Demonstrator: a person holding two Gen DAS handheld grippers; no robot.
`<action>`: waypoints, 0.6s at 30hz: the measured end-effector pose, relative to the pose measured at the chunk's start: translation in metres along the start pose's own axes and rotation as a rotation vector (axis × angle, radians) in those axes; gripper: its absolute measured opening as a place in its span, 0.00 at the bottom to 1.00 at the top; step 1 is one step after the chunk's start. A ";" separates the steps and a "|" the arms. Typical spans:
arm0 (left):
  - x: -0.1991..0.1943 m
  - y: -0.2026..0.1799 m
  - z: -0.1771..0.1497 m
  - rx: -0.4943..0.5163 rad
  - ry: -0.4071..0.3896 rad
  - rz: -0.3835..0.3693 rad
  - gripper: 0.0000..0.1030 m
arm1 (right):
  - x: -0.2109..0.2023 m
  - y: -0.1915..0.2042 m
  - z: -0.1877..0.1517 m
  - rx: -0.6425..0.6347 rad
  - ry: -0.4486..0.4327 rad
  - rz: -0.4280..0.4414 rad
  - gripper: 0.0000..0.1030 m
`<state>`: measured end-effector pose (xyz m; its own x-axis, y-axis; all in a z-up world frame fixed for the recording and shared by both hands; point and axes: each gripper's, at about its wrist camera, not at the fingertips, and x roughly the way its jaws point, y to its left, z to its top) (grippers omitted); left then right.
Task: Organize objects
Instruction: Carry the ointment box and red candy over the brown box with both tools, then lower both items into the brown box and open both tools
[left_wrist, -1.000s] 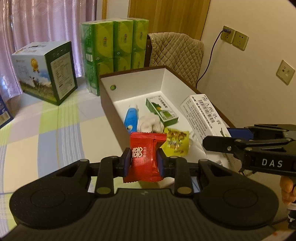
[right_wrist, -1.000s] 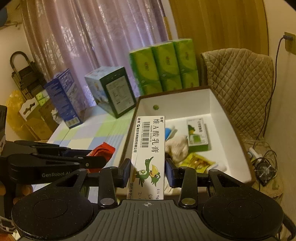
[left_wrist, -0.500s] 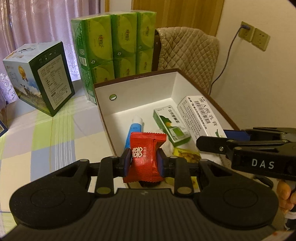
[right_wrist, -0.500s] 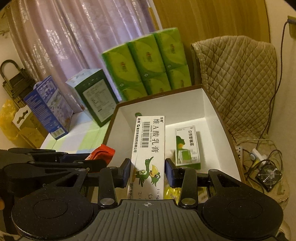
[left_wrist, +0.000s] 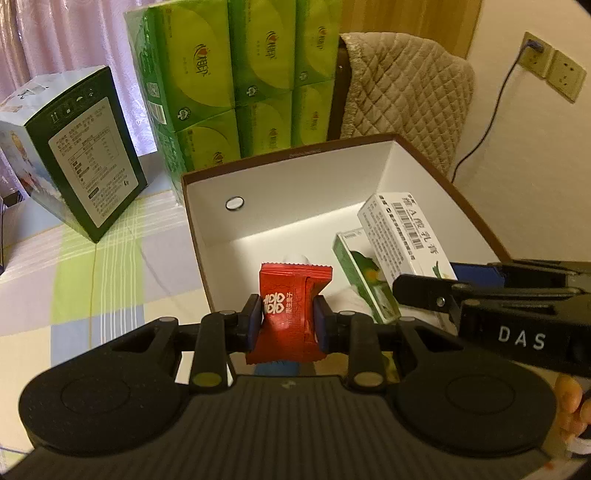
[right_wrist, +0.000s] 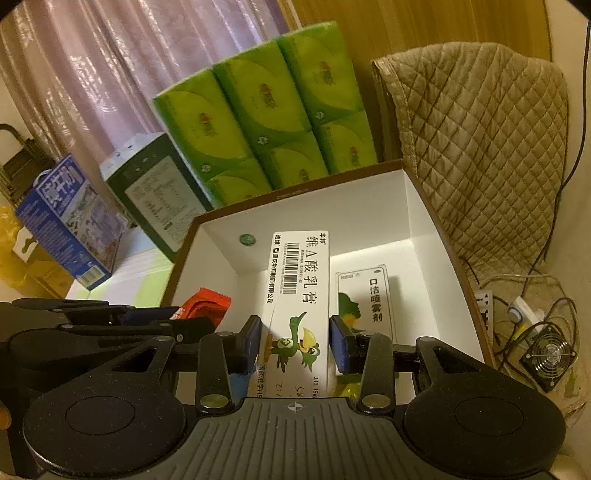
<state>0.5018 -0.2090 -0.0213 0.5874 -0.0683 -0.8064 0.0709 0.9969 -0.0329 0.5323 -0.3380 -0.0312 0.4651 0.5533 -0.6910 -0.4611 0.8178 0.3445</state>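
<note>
My left gripper (left_wrist: 289, 321) is shut on a red candy sachet (left_wrist: 291, 310), held above the near end of the open white cardboard box (left_wrist: 295, 184). My right gripper (right_wrist: 295, 341) is shut on a long white ointment carton (right_wrist: 300, 295) with a barcode and a green bird, also over the box (right_wrist: 417, 221). From the left wrist view that carton (left_wrist: 402, 232) juts out of the right gripper (left_wrist: 458, 284). A green-and-white spray carton (right_wrist: 369, 299) lies inside the box. The red sachet (right_wrist: 203, 308) shows in the right wrist view too.
Stacked green tissue packs (left_wrist: 236, 74) stand behind the box, with a dark green carton (left_wrist: 81, 155) to their left and a blue carton (right_wrist: 66, 221) farther left. A quilted chair back (right_wrist: 480, 140) is to the right. Cables and a small fan (right_wrist: 546, 354) lie below.
Both grippers have moved forward over the box with their items still held. The items on the box floor near the front edge are now hidden beneath the grippers.
</note>
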 end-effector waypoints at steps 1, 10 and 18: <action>0.003 0.001 0.002 -0.003 0.003 0.003 0.25 | 0.004 -0.002 0.002 0.005 0.004 0.001 0.35; 0.025 0.012 0.022 -0.015 -0.003 0.032 0.39 | 0.029 -0.011 0.013 0.049 0.019 0.015 0.35; 0.026 0.018 0.023 -0.021 -0.005 0.026 0.47 | 0.042 -0.011 0.014 0.056 0.023 0.029 0.36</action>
<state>0.5373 -0.1940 -0.0295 0.5929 -0.0427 -0.8042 0.0386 0.9990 -0.0245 0.5674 -0.3214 -0.0550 0.4341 0.5739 -0.6944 -0.4309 0.8092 0.3994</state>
